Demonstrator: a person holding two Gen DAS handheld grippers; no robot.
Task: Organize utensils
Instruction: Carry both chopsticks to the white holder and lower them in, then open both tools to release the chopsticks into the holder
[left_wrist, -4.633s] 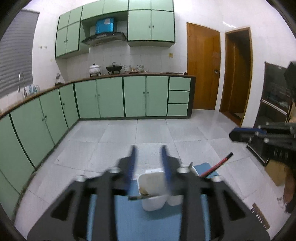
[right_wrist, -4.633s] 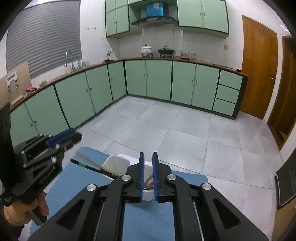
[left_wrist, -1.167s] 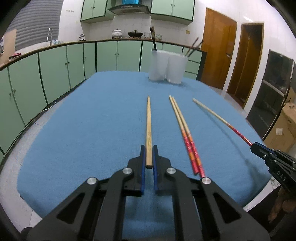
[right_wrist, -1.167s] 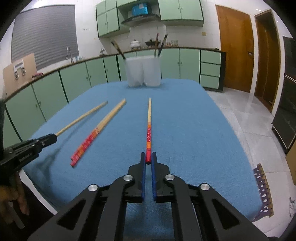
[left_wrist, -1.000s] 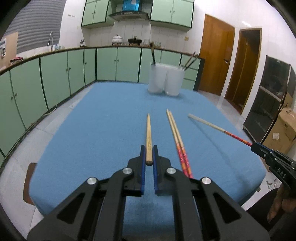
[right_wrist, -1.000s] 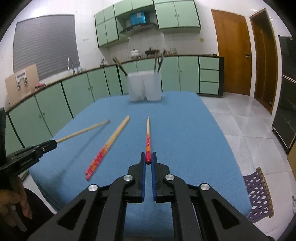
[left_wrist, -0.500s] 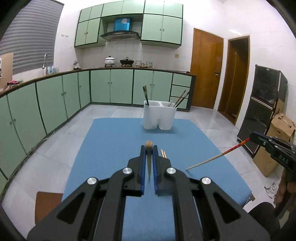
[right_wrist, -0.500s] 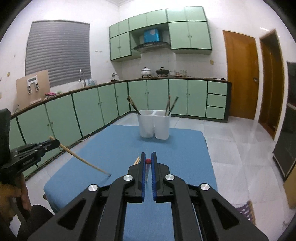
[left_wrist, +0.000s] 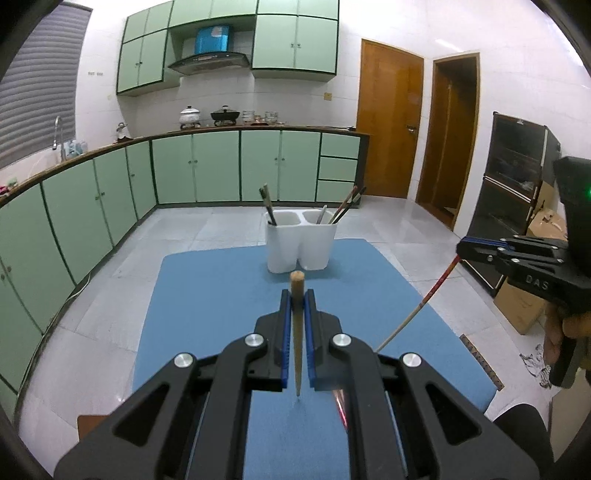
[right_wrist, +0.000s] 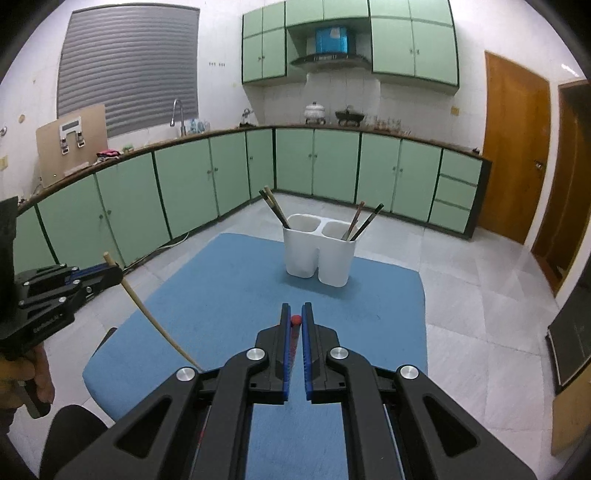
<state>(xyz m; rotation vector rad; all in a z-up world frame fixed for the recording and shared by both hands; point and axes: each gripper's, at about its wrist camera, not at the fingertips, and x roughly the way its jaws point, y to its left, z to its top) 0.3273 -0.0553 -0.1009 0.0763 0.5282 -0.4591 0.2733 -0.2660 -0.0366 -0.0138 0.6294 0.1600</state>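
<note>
My left gripper (left_wrist: 297, 295) is shut on a plain wooden chopstick (left_wrist: 297, 332), which hangs tip-down above the blue mat (left_wrist: 207, 295). My right gripper (right_wrist: 295, 308) is shut on a red-ended chopstick (right_wrist: 295, 320), held the same way. Each gripper also shows in the other view: the right gripper (left_wrist: 461, 249) with its red-ended chopstick (left_wrist: 417, 310), the left gripper (right_wrist: 110, 271) with its wooden chopstick (right_wrist: 155, 321). A white two-compartment holder (left_wrist: 301, 247) (right_wrist: 319, 254) stands at the mat's far end, ahead of and below both grippers, with dark chopsticks in both compartments.
A red chopstick end (left_wrist: 341, 408) lies on the mat, mostly hidden under my left gripper. Tiled floor surrounds the table. Green cabinets (right_wrist: 192, 188) run along the left and back. A dark cabinet (left_wrist: 517, 192) and a cardboard box (left_wrist: 521, 306) stand at the right.
Both grippers have risen from the mat, each with its chopstick. The chopsticks, flat on the mat a second ago, now hang tip-down, and the holder sits lower in both views.
</note>
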